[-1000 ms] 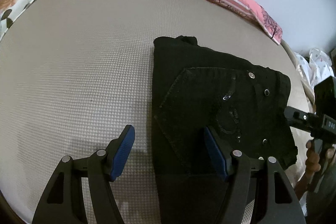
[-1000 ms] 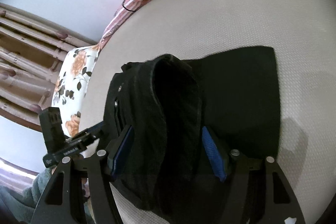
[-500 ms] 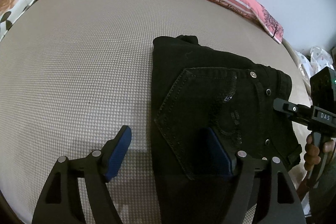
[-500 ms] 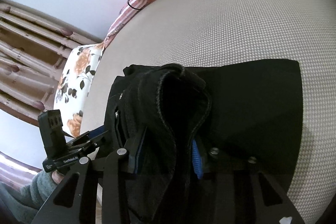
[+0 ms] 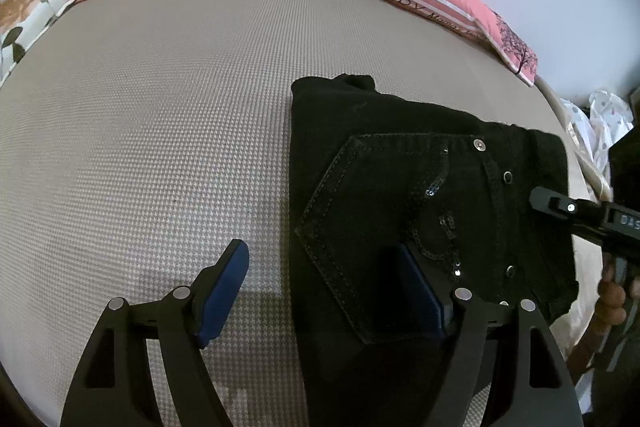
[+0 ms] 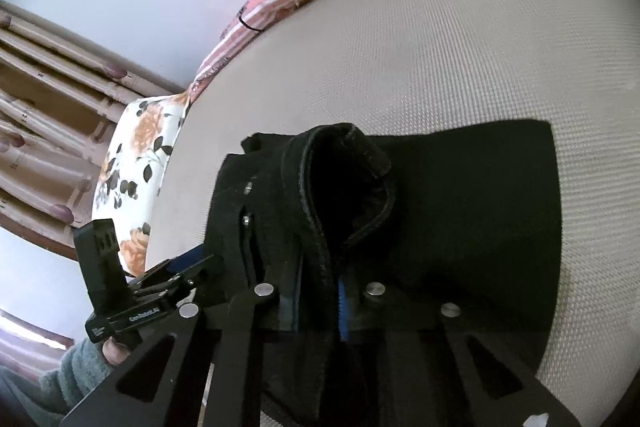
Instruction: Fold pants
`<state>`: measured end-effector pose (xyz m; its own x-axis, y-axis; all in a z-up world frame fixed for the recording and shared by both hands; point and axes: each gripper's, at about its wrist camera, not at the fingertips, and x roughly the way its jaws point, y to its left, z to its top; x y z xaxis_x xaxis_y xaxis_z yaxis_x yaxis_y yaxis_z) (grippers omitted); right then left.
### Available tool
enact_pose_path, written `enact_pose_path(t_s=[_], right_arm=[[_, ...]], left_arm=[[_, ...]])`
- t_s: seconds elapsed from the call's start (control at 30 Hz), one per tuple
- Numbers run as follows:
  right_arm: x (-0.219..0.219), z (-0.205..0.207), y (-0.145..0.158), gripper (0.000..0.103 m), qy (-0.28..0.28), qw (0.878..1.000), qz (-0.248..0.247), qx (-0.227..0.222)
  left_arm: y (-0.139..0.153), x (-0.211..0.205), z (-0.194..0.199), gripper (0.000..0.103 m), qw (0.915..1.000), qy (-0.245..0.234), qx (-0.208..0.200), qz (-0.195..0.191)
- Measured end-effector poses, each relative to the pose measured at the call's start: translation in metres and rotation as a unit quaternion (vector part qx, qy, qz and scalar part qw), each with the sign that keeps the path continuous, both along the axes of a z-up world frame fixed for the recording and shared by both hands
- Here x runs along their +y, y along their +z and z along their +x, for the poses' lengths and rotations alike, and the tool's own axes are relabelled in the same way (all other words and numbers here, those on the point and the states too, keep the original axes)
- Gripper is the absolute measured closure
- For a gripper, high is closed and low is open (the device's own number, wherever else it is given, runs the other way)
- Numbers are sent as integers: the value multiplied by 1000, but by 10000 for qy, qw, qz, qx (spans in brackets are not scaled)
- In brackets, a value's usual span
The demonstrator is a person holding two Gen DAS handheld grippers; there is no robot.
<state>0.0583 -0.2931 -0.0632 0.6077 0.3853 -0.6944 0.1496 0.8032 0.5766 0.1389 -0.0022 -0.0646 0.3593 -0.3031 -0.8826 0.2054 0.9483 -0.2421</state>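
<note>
Black pants (image 5: 420, 187) lie on the beige bed (image 5: 160, 147), already doubled into a compact block, back pocket up, toward the side nearest the person. Change over the last second: the right gripper (image 6: 318, 301) was wide around a bunched ridge of waistband, and its jaws are now closing, narrow, blue pads pressing on that fold of fabric. In the right wrist view the pinched edge stands a little higher off the block than before. Judgement: a grip for the next fold is nearly secured, and the edge can probably be carried over once the pinch is firm. The left gripper (image 5: 328, 291) has kept its place, jaws wide and holding nothing; one pad hangs above bare bed, the other above the pocket. What each view adds: the left wrist view shows the pocket stitching, rivets, sequin trim and the flat outline of the block, plus the right gripper coming in from the side with a hand (image 5: 612, 301) beneath it. The right wrist view alone shows the raised, curled waistband between the pads, the floral pillow (image 6: 136, 163) and the person's sleeve (image 6: 76, 367).
</note>
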Motion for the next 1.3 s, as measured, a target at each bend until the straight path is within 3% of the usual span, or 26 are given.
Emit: enact_pose_path(t_s=[0.43, 0.67, 0.83, 1.07, 1.23, 1.3], right_arm=[[11, -21, 40, 94, -142, 9993, 4, -354], [-9, -30, 54, 94, -410, 9979, -11, -499], [-37, -41, 42, 94, -846, 9958, 1, -361], [-65, -46, -2, 94, -1279, 9916, 112, 121], [-68, -44, -12, 94, -1302, 9912, 24, 215], [-67, -43, -11, 89, -1301, 9912, -42, 244]], left_arm=[[22, -6, 1, 27, 9994, -27, -314, 165], [24, -17, -2, 27, 9989, -155, -392, 189], [25, -26, -1, 27, 9984, -261, -440, 227], [19, -33, 2, 27, 9982, -371, -372, 299], [11, -36, 2, 27, 9979, -454, -284, 361], [5, -37, 2, 27, 9979, -459, -232, 401]])
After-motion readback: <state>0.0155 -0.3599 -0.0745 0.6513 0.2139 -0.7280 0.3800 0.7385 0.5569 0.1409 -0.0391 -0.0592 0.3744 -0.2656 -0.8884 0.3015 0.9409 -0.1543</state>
